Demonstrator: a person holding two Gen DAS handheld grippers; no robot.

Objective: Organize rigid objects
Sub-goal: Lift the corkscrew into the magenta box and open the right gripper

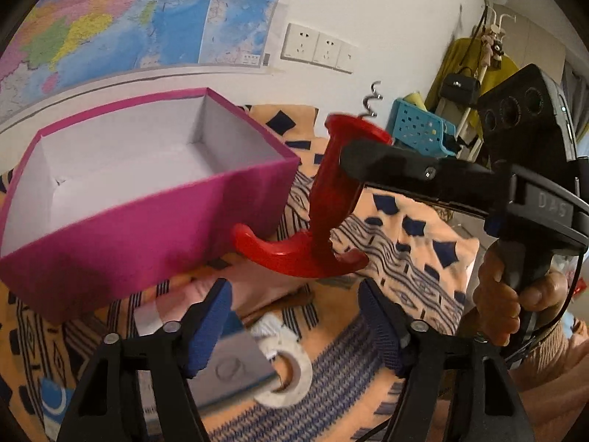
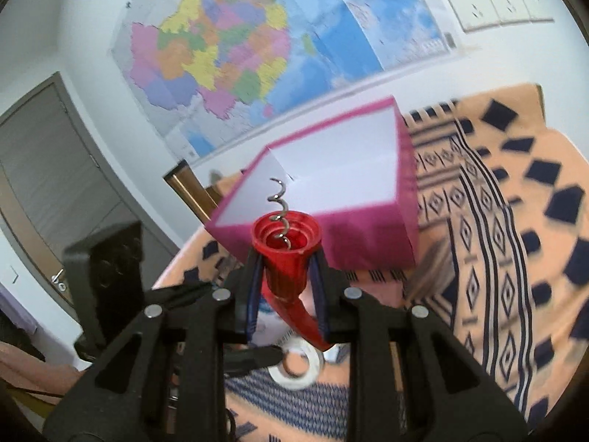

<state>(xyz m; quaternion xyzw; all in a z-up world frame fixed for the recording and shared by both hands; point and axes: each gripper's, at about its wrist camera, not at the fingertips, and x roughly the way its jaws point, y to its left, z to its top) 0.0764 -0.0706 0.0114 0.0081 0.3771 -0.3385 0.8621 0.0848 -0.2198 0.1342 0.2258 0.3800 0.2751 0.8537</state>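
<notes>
Right hand-held gripper (image 2: 285, 287) clamped narrow on red corkscrew (image 2: 285, 258), blue ribbed pads pinching the ribbed plastic barrel just below its flared bell. Long axis of corkscrew running forward along the fingers, steel spiral poking out of the bell toward the box; curved red handle trailing back and down between the fingers. Seen from the left wrist: same corkscrew (image 1: 331, 199) held aloft, clear of the cloth, just beside the near right corner of the box. Left hand-held gripper (image 1: 294, 324) about half open, nothing between its pads, hovering low over a white tape roll (image 1: 285, 372) and a grey flat card or packet, identity unclear. Patterned orange-and-navy woven cloth (image 2: 497, 221) covering the surface beneath, soft and ridged. Further off: magenta cardboard box (image 2: 349, 199), open-topped, white smooth lining, apparently empty, lying ahead of and slightly below the right gripper's tip. Right hand clearly the nearer to it. Likely next: carry forward over the rim, then release. Beyond: wall map, sockets.
</notes>
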